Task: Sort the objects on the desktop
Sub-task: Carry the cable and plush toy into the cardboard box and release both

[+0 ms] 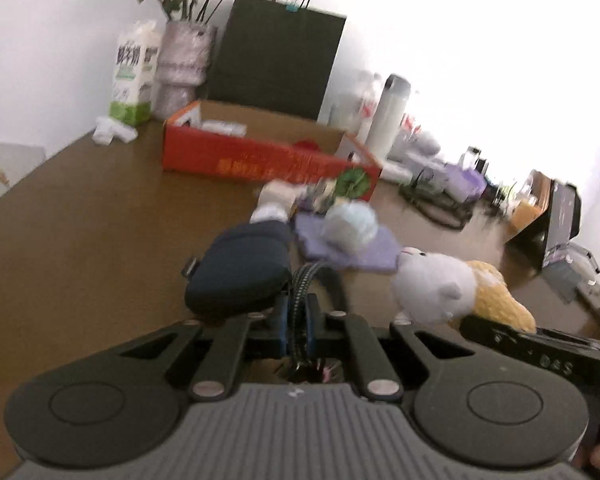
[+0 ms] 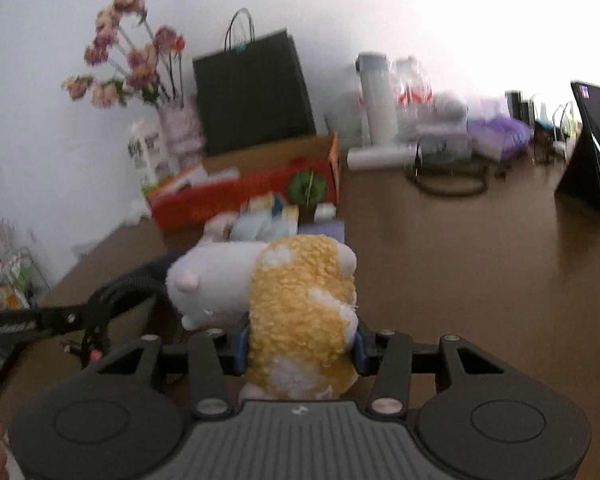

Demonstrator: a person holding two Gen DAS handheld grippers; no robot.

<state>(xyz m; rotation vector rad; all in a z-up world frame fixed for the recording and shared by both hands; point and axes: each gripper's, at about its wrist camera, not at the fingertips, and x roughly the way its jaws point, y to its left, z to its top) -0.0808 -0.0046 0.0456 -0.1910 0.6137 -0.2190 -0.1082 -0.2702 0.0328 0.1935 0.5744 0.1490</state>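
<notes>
The left hand-held gripper (image 1: 298, 320) is clenched on a braided strap (image 1: 302, 286) attached to a dark navy pouch (image 1: 240, 268), which shows just ahead of its fingers above the brown counter (image 1: 92, 216). The right hand-held gripper (image 2: 300, 346) is grasping a white-and-yellow plush toy (image 2: 296, 300) across its woolly yellow body, the white head sticking out to the left. Beyond them on the counter sit a lilac cloth (image 1: 352, 250) with a pale blue bundle (image 1: 350, 226) on it and an open red cardboard box (image 1: 260, 160), with a dark paper bag (image 1: 276, 56) behind it.
</notes>
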